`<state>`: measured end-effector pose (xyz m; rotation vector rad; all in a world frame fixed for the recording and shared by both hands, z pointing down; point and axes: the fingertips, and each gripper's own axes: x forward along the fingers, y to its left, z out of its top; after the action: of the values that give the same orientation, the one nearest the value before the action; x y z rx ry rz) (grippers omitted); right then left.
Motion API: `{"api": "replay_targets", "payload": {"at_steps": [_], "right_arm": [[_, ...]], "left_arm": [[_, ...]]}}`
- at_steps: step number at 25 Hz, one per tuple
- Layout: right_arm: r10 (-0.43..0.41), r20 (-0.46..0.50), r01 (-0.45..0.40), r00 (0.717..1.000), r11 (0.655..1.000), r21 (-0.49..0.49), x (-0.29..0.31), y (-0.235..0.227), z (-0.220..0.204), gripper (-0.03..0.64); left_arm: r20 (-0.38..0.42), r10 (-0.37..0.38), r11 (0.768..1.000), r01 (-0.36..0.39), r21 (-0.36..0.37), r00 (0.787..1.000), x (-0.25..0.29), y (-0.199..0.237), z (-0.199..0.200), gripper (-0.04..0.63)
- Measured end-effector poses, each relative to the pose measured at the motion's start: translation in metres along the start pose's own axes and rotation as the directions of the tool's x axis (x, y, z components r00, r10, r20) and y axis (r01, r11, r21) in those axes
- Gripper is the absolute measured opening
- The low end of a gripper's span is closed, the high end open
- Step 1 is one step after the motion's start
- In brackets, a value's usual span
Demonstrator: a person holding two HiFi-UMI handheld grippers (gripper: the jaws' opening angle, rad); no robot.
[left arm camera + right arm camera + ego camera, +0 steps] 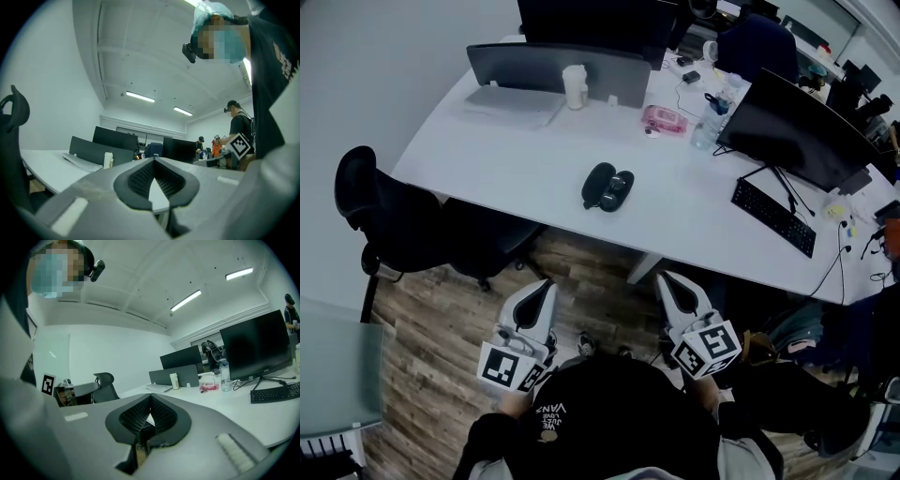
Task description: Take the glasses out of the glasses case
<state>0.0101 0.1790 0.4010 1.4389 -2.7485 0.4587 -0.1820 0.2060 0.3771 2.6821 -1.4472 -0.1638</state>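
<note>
The left gripper [153, 161] has its two grey jaws pressed together at the tips, with nothing between the ribbed black pads. The right gripper [150, 397] is closed the same way and holds nothing. Both are held low in front of the person, over the wood-patterned floor [441, 319] and short of the near edge of the long white desk [516, 159], each pointing roughly level toward it.

The one black clamshell glasses case [607, 187] lies out on the middle of the desk, well apart from both grippers. It is open, its two oval halves side by side and touching along the hinge. Each half's long axis runs from the near edge toward the far edge, the far end leaning slightly right. Whether glasses lie inside is too small to tell.

Further out on the desk stand:
- one grey divider panel [558, 70]
- one white cylindrical container [574, 86]
- one pink flat object [664, 119]
- one clear plastic bottle [708, 127]
- two dark monitors [797, 117]
- one black keyboard [773, 216]

One black office chair [384, 220] stands at the desk's left end.
</note>
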Motion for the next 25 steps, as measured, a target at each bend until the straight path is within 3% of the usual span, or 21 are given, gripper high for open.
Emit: {"api": "replay_targets", "payload": {"at_steps": [8, 14, 25], "right_arm": [[-0.107, 0.052, 0.106, 0.993, 0.994, 0.019, 0.013, 0.001, 0.008, 0.002], [-0.131, 0.029, 0.13, 0.991, 0.991, 0.021, 0.017, 0.001, 0.005, 0.002], [-0.1, 0.028, 0.099, 0.995, 0.994, 0.035, 0.043, -0.035, 0.012, 0.002]], "left_arm": [[-0.02, -0.091, 0.996, 0.09, -0.018, 0.996, 0.011, 0.029, -0.001, 0.002], [-0.043, -0.139, 0.99, 0.137, -0.039, 0.989, 0.026, 0.037, -0.007, 0.002], [-0.052, -0.101, 0.994, 0.098, -0.046, 0.994, 0.068, 0.045, -0.017, 0.002]]}}
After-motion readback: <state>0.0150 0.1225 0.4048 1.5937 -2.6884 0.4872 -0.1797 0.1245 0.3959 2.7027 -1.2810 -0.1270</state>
